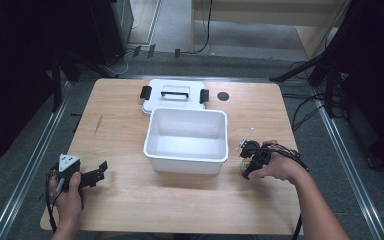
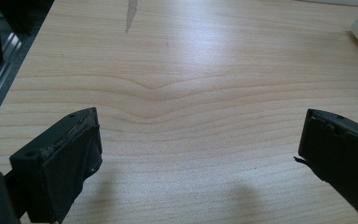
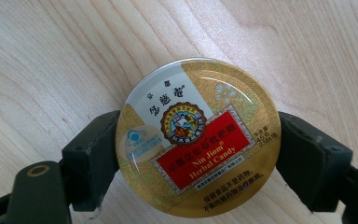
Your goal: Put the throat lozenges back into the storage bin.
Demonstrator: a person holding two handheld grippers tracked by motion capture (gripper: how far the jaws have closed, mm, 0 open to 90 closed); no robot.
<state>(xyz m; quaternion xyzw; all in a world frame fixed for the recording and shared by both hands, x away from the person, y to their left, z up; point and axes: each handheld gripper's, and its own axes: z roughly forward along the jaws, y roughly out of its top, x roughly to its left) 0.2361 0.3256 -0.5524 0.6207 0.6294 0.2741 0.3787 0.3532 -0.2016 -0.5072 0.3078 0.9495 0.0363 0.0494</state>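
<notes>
candy tin [image 3: 198, 137] sits clamped between the right gripper [image 3: 198, 158] jaws, low over the wooden table [image 1: 130, 200] right of the white bin [image 1: 186, 141]. bin looks empty; its lid [image 1: 175, 95] lies behind. left gripper [image 2: 198, 154] spread wide, holding nothing.

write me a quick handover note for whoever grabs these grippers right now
Right gripper: fingers closed on the round candy tin, low over the table, right of the white bin.
Left gripper: open, holding nothing, over bare wood at the front left.
Bin is open and looks empty; its lid lies flat behind it.
Done: tin grasped. Left, probably: tin into the bin, then lid on.
</notes>
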